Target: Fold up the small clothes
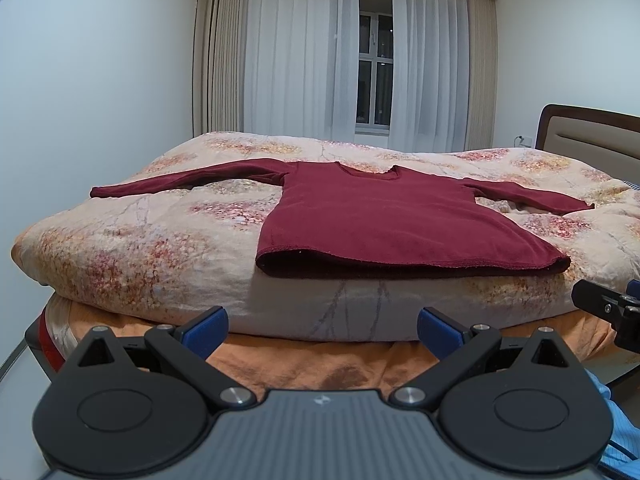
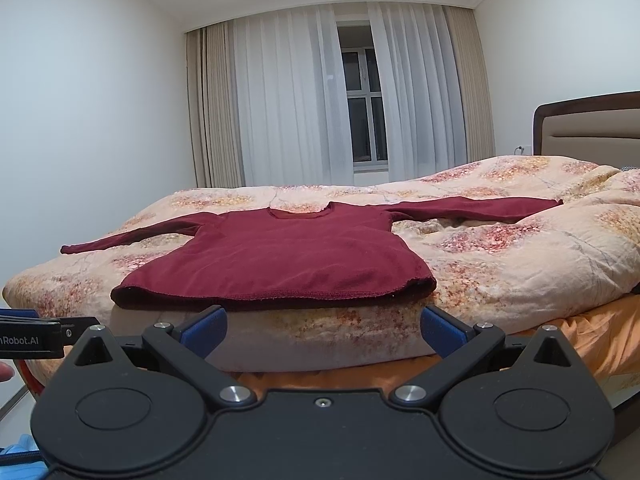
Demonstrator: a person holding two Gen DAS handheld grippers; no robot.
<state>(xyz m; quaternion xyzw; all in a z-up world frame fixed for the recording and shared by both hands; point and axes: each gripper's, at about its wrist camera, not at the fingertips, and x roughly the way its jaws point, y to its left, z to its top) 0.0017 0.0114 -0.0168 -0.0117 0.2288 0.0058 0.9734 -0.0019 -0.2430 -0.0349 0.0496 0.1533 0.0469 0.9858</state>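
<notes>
Left gripper (image 1: 322, 330) hangs low at the bed's near edge, blue-padded fingers (image 1: 204, 330) spread wide, gripping nothing, touching nothing. Ahead of it the maroon shirt (image 1: 372, 220) lies flat on the floral quilt (image 1: 132, 248), both sleeves stretched out sideways, hem toward the grippers at the quilt's front edge. Over to the right gripper (image 2: 323, 330): same story, fingers (image 2: 440, 332) wide apart and empty, short of the hem. Curtains (image 2: 296, 96) and a window (image 2: 364, 120) sit behind the bed, the headboard (image 2: 592, 124) at far right.
</notes>
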